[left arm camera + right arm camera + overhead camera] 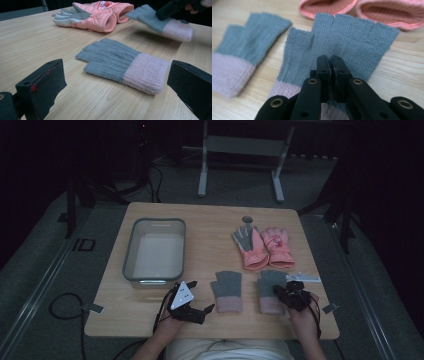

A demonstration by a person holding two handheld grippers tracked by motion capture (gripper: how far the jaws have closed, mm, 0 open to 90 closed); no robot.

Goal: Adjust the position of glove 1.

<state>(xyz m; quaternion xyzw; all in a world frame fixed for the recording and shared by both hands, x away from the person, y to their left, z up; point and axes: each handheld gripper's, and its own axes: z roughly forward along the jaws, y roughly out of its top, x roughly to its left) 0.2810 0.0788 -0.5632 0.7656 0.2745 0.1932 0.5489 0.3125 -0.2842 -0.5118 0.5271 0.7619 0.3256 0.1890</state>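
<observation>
a grey tub (131, 251) sits at the counter's (210, 225) left. next, the left tool (192, 301) rests released, jaws wide, facing a grey knit glove (120, 63) lying flat. further right, the right tool (331, 65) is clenched on the second grey glove (352, 42), lifted off the wood. likely soft, light and floppy; pinching mid-palm by the pink cuff should carry it. pink padded gloves (262, 247) lie behind.

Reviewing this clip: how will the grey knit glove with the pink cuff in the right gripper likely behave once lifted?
The right gripper pinches the glove mid-palm, so it will probably droop on both sides: the soft knit looks floppy. It looks thin and likely light. The fuzzy ribbed fabric should grip well rather than slip, though a pinch of cloth may stretch.
</observation>
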